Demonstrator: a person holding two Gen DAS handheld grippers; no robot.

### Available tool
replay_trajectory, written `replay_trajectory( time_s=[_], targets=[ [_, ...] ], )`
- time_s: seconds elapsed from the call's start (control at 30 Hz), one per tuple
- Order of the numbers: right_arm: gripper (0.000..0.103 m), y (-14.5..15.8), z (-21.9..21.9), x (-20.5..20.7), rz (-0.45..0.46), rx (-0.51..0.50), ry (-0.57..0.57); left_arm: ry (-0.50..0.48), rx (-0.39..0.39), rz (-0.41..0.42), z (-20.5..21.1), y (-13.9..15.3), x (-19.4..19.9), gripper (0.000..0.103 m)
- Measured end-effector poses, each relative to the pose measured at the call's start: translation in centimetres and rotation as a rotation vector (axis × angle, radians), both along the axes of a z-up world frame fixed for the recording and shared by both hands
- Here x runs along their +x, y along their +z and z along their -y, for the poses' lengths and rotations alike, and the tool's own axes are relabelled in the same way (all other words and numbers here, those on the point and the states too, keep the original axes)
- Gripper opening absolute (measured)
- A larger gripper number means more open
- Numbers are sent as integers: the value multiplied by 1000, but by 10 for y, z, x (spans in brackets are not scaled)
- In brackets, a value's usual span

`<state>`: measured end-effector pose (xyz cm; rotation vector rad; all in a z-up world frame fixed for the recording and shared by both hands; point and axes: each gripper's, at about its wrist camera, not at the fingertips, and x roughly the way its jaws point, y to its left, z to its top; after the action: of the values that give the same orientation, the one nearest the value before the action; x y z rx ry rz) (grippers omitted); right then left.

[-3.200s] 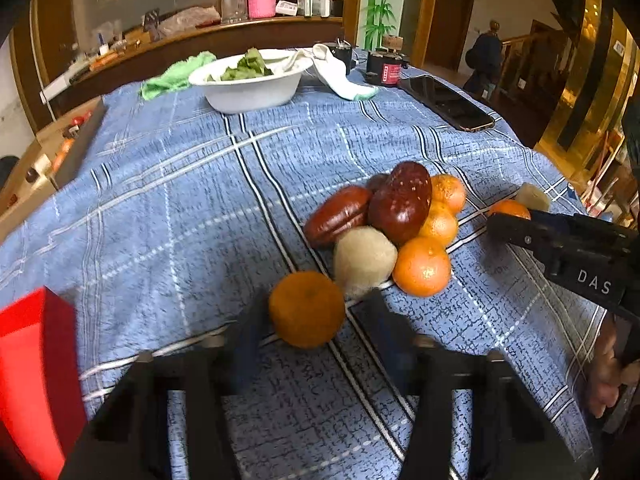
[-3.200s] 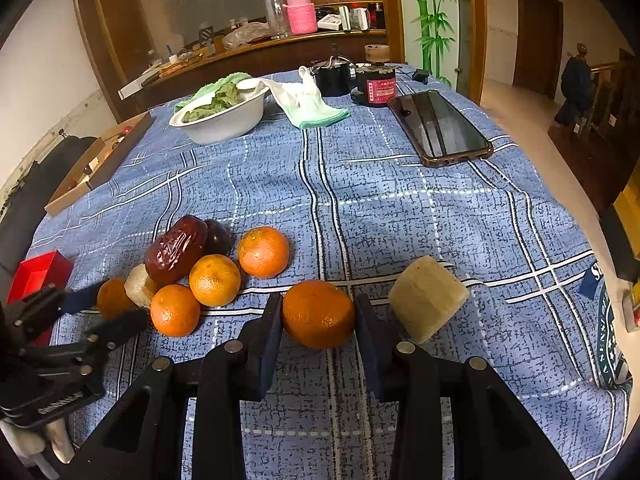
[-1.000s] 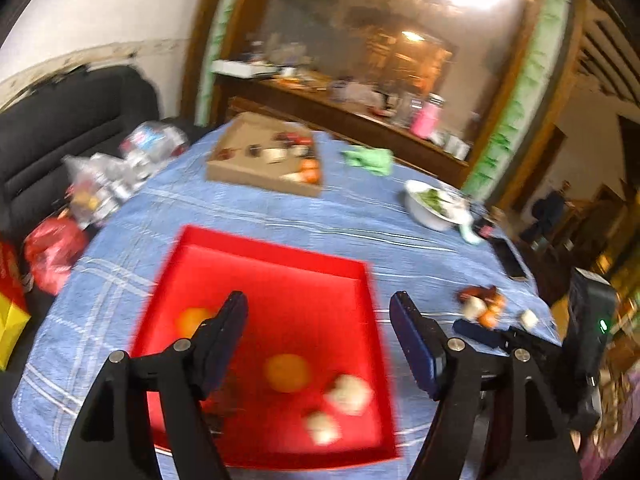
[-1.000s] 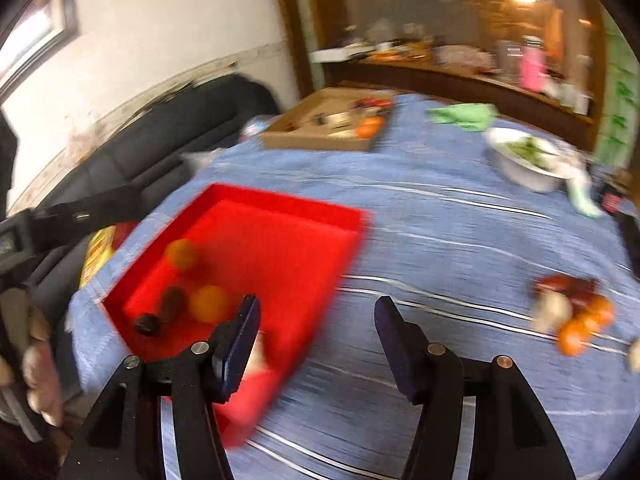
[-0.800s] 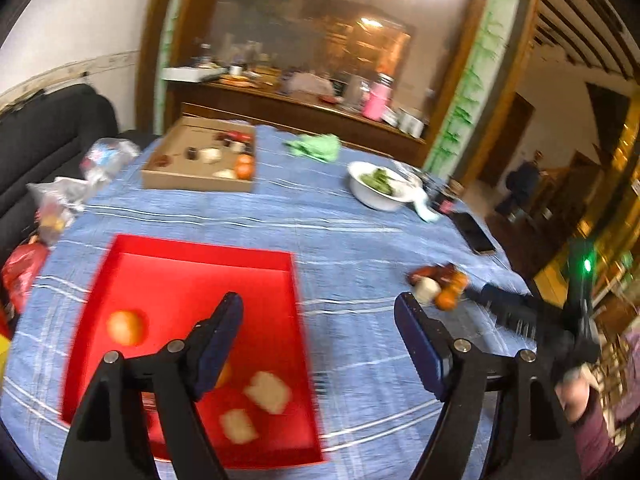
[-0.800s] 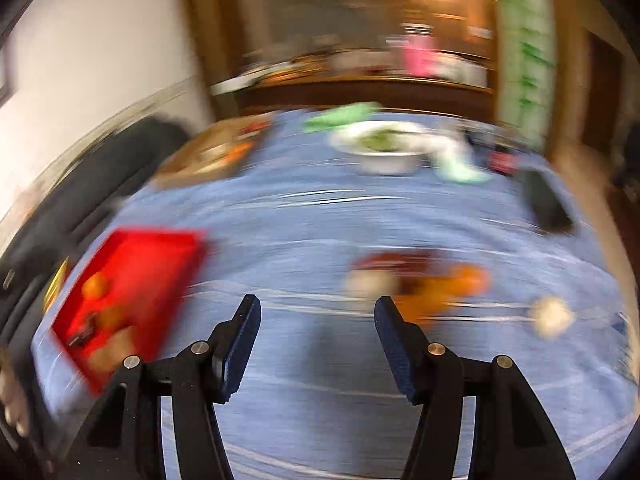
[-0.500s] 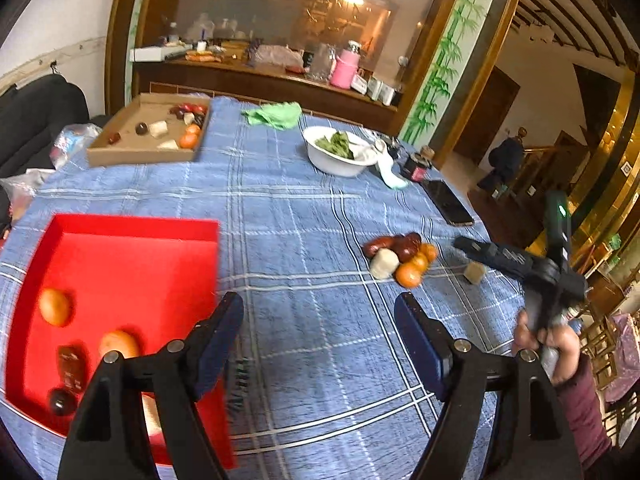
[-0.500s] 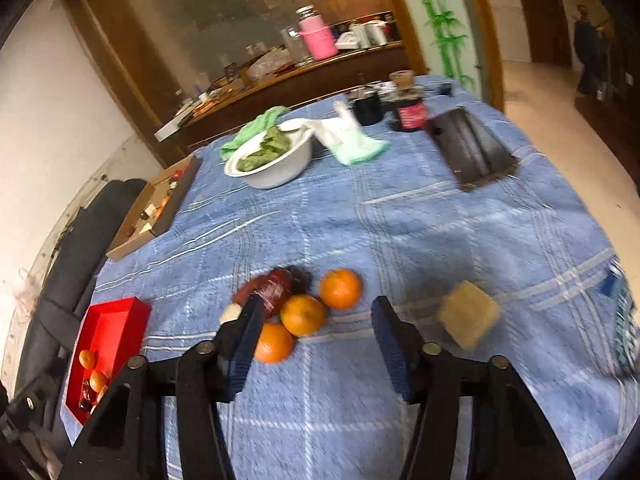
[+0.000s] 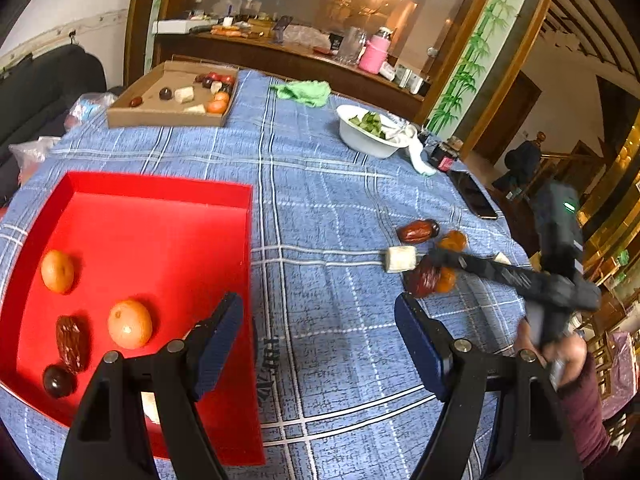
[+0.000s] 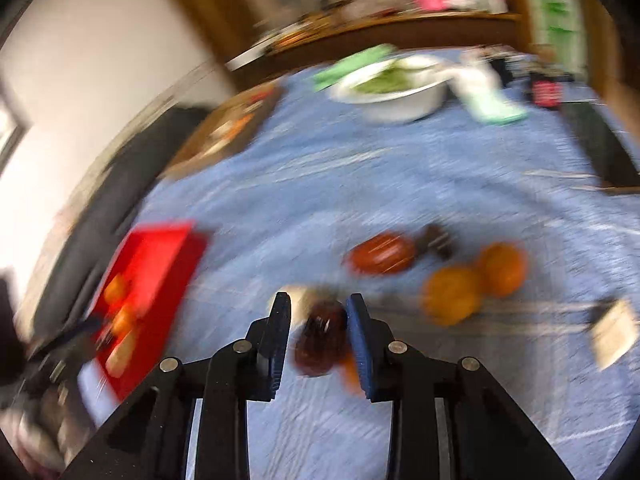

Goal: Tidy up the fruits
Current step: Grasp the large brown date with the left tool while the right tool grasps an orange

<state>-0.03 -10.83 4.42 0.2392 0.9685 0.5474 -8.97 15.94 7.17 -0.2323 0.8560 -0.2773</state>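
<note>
On the right of the blue cloth (image 9: 320, 184), the right gripper (image 10: 318, 320) has come down over the loose heap of fruit, and its jaws have just been closing around a dark red date (image 10: 320, 338). The date sits between the pads, but the blur hides whether they press on it yet, so the grip reads as nearly made, not sure. Judged from this, the step in hand is picking the next fruit for the red tray (image 9: 160, 188) at the left.

The next move calls for the pads to seat on the date's sides without nudging the oranges (image 10: 452, 294) just beside it, then a lift and a carry left to the tray.

In the left wrist view the right gripper slants down from the right edge, with the person's hand (image 9: 560, 356) below it, near the table's rim.

The left gripper (image 9: 318, 344) hangs wide apart and empty over the tray's near right corner, tilted down at the cloth. The tray already holds two oranges, dates and a pale piece. More fruit lies on the cloth: another date (image 9: 418, 231), a white chunk (image 9: 400, 259).
</note>
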Motion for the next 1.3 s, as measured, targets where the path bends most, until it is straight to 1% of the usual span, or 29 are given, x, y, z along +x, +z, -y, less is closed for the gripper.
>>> replay_trajectory(
  time_s=[0.03, 0.1, 0.2, 0.27, 0.37, 0.4, 0.5, 0.6, 0.67, 0.77, 0.8, 1.03, 1.17, 1.2, 1.23, 1.27, 1.3],
  targets=[
    [32, 0, -3, -6, -3, 11, 33, -2, -2, -8, 1, -4, 0, 77],
    [32, 0, -4, -18, 10, 9, 40, -7, 1, -19, 3, -9, -1, 77],
    [33, 3, 15, -27, 43, -4, -33, -21, 11, -23, 8, -15, -3, 77],
    [36, 2, 27, -31, 55, -17, -81, -35, 28, -22, 14, -18, -3, 77],
    [36, -6, 30, -25, 36, -25, -109, -49, 46, -34, 23, -24, 0, 77],
    [36, -7, 28, -24, 35, -39, -114, -55, 50, -38, 27, -26, 1, 77],
    [36, -11, 10, -13, 42, -133, -130, -84, 82, -42, 39, -31, 2, 77],
    [38, -16, -8, -4, 69, -255, -126, -124, 135, -26, 52, -31, 1, 77],
    [38, -20, -14, -3, 80, -274, -115, -147, 174, -10, 60, -30, 2, 77],
    [37, -25, -11, -1, 72, -276, -115, -165, 201, -12, 69, -33, 13, 77],
    [37, -26, -9, -1, 68, -258, -115, -171, 205, -14, 73, -35, 17, 77],
    [36, -16, -4, -7, 99, -212, -131, -197, 235, -32, 98, -50, 49, 77],
    [36, -15, 0, -7, 97, -197, -142, -209, 255, -55, 111, -64, 66, 77],
    [36, -15, 1, -7, 95, -194, -145, -205, 270, -37, 114, -65, 67, 77],
    [36, -15, 2, -6, 93, -191, -149, -203, 282, -33, 115, -66, 68, 75],
    [36, -15, 3, -6, 93, -188, -151, -198, 291, -23, 116, -65, 68, 59],
    [36, -15, 4, -6, 93, -185, -152, -198, 292, -15, 115, -64, 67, 52]
  ],
)
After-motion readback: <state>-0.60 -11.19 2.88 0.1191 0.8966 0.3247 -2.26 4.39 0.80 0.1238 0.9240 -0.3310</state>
